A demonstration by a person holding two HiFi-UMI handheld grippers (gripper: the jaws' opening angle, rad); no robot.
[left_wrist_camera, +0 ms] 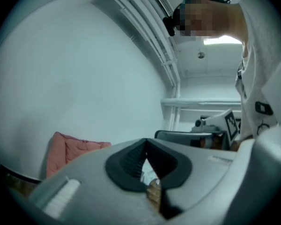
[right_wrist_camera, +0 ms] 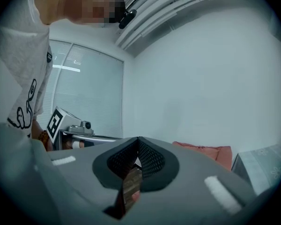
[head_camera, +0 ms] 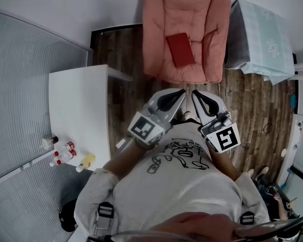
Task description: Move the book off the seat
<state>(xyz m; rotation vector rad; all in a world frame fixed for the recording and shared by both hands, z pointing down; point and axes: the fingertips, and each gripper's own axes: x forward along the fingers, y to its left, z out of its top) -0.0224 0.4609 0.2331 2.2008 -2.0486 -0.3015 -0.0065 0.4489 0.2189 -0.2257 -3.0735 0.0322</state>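
We hold the left gripper point(head_camera: 180, 93) and right gripper point(head_camera: 196, 94) with jaws closed, empty, short of the red book point(head_camera: 180, 50) on the pink seat point(head_camera: 204, 21).

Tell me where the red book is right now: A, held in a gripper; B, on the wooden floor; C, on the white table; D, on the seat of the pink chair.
D: the red book lies flat on the seat cushion of the pink chair, with no gripper touching it.
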